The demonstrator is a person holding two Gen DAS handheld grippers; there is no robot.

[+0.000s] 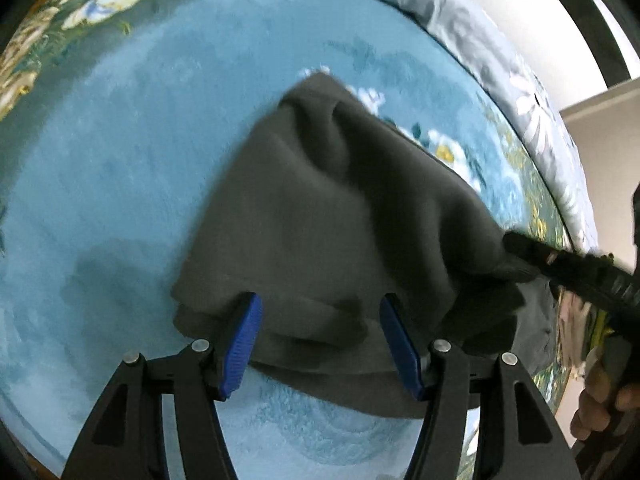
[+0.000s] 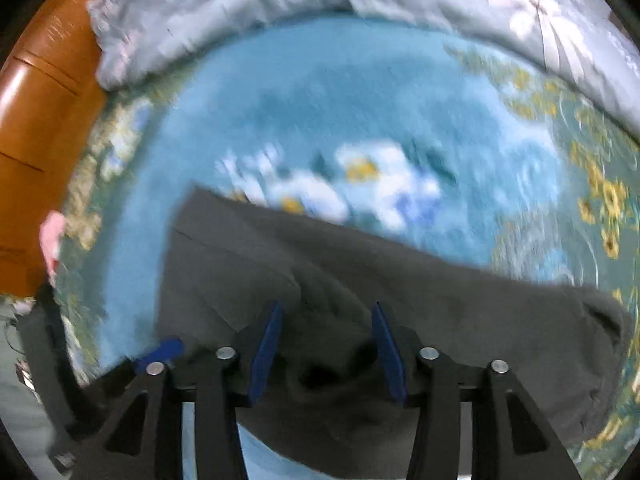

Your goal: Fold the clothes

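A dark grey garment (image 1: pixel 320 216) lies bunched on a blue flowered blanket (image 1: pixel 120 160). My left gripper (image 1: pixel 320 308) is open, its blue pads (image 1: pixel 244 344) standing apart over the garment's near folded edge. My right gripper (image 2: pixel 326 316) is open too, its blue pads (image 2: pixel 266 348) apart above the garment (image 2: pixel 400 300), which shows wrinkled and partly folded in the blurred right wrist view. The right gripper's black fingers (image 1: pixel 560 264) reach in from the right in the left wrist view and touch the garment's right edge.
A pale grey flowered duvet (image 2: pixel 280 0) is bunched along the far edge of the blanket (image 2: pixel 320 100). A brown wooden headboard (image 2: pixel 36 140) stands at the left. The person's hand (image 1: pixel 600 396) holds the right gripper at the lower right.
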